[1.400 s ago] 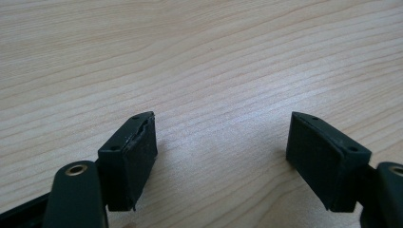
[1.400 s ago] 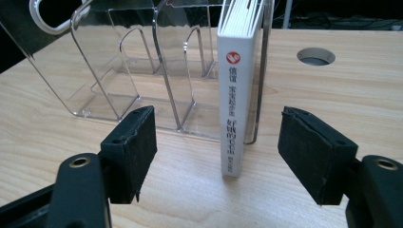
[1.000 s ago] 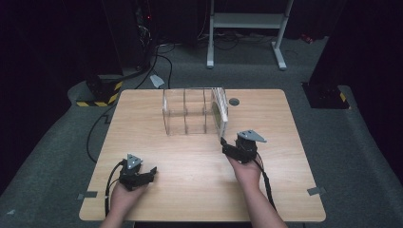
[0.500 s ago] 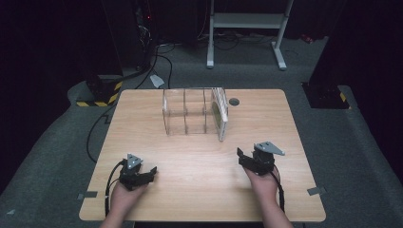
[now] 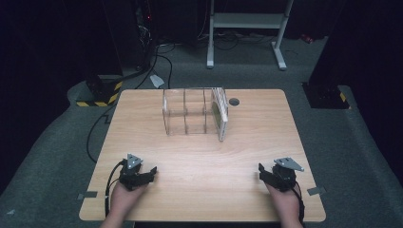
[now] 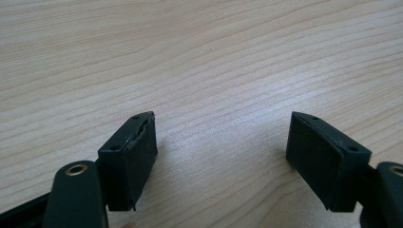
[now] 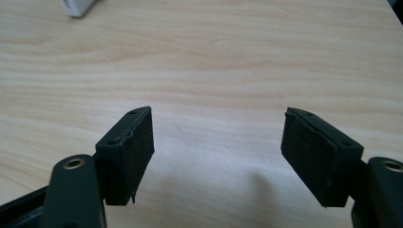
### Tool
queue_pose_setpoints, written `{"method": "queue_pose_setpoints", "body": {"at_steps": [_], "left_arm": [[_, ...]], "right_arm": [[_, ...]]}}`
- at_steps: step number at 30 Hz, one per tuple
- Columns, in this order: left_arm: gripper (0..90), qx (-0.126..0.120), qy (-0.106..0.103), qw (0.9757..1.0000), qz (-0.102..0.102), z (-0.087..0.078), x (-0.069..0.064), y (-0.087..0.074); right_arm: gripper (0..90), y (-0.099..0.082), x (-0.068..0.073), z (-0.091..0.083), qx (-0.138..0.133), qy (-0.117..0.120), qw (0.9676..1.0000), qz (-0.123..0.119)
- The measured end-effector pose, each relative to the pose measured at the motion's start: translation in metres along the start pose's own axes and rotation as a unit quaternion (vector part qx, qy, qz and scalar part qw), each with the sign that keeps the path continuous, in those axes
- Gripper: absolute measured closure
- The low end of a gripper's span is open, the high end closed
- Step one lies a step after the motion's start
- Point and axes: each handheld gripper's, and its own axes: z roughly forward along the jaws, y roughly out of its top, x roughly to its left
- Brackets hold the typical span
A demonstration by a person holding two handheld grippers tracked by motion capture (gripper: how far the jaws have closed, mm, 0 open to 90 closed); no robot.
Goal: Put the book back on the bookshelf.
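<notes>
A clear rack with upright dividers stands at the back middle of the wooden table. Several white flat cases lean in its right end. My left gripper rests at the front left, open, with bare wood between its pads. At the front right, my right gripper sits low over the table, also open and holding nothing. In the right gripper view its jaws stand wide apart over bare wood, and a white corner of a case shows far off at the top left.
A dark round hole sits in the table just right of the rack. Cables trail from both grippers over the front edge. On the floor behind are a yellow-and-black striped box and a white stand.
My right gripper has drawn back from beside the rack's right end to the table's front right corner and come lower. The left gripper has stayed put.
</notes>
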Motion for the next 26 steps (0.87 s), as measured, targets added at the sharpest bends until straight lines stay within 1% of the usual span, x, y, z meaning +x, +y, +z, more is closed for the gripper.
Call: {"method": "queue_pose_setpoints", "body": {"at_steps": [3, 5, 8, 9, 10, 15, 17, 18, 19, 26], "left_arm": [[25.6, 0.0, 0.0, 1.0, -0.001, 0.0, 0.0, 0.0], [25.6, 0.001, -0.001, 1.0, -0.001, 0.0, 0.0, 0.0], [25.6, 0.0, -0.001, 1.0, -0.001, 0.0, 0.0, 0.0], [25.6, -0.002, 0.0, 1.0, -0.002, 0.0, 0.0, 0.0], [25.8, -0.002, 0.0, 1.0, -0.002, 0.0, 0.0, 0.0], [25.8, -0.002, 0.001, 1.0, -0.002, 0.0, 0.0, 0.0], [25.9, -0.001, 0.0, 1.0, -0.003, 0.0, 0.0, 0.0], [25.9, 0.0, 0.001, 1.0, -0.002, 0.0, 0.0, 0.0], [26.0, 0.0, 0.001, 1.0, -0.003, 0.0, 0.0, 0.0], [26.2, 0.0, 0.003, 1.0, -0.002, 0.0, 0.0, 0.0]], "right_arm": [[23.3, -0.008, -0.009, -0.003, 0.015, -0.004, 0.9999, 0.003], [22.7, -0.012, -0.012, -0.004, 0.026, -0.008, 0.9996, -0.001], [21.5, -0.015, -0.014, -0.006, 0.042, -0.007, 0.9991, -0.003], [20.8, -0.015, -0.014, -0.005, 0.053, -0.007, 0.9986, -0.006], [19.8, -0.015, -0.015, -0.004, 0.056, -0.001, 0.9984, -0.004], [18.5, -0.014, -0.015, -0.003, 0.057, 0.006, 0.9983, -0.013], [18.4, -0.014, -0.013, -0.002, 0.057, 0.0, 0.9983, -0.004], [18.1, -0.014, -0.013, -0.002, 0.057, -0.001, 0.9983, -0.005], [18.1, -0.014, -0.012, -0.002, 0.059, -0.001, 0.9983, -0.002], [18.0, -0.014, -0.013, -0.002, 0.057, -0.002, 0.9984, 0.0]]}}
